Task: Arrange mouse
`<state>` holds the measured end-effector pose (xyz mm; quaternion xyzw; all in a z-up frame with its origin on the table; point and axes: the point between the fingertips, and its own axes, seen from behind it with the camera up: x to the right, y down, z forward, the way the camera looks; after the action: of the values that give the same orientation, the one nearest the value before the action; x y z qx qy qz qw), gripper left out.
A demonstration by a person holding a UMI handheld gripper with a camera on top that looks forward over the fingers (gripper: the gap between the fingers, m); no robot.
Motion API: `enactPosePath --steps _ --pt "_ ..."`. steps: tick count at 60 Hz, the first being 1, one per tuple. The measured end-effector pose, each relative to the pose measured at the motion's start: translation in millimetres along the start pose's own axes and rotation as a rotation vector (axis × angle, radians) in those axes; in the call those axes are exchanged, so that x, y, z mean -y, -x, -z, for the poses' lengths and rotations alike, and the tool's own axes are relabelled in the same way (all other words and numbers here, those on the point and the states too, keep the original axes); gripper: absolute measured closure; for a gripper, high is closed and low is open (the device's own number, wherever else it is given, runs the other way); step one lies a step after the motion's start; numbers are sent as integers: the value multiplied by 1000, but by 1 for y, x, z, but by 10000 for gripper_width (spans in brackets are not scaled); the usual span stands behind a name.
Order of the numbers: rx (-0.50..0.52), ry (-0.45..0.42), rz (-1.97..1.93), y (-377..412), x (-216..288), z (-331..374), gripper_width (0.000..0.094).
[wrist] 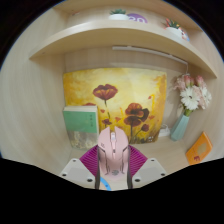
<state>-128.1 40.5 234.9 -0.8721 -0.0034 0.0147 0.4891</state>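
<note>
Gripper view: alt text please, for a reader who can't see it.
A pink mouse is held between the gripper's two fingers over a desk, in front of a poppy painting, with a vase of flowers beside it.

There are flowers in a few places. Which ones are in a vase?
The pale pink and white flowers, standing in the blue vase right of the mouse. The red ones are only painted on the picture behind it.

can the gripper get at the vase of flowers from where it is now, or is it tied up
Probably not yet. The gripper looks shut on the pink mouse, so its fingers are occupied. The vase of flowers stands beyond and to the side, with nothing visible blocking the way on the desk.
</note>
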Motion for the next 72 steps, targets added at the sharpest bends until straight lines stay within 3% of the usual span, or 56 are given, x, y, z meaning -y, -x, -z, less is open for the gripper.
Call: enactPosePath --steps 16,26,34,43,49,72 --pt "37 307 84 103 -212 -39 569" --pt "35 401 102 116 -273 -35 567" --pt "15 371 91 115 -273 -38 550" --pt "22 395 102 116 -273 -37 392" --pt "27 407 29 113 -258 -24 212" --pt "4 152 -43 19 -90 74 211"
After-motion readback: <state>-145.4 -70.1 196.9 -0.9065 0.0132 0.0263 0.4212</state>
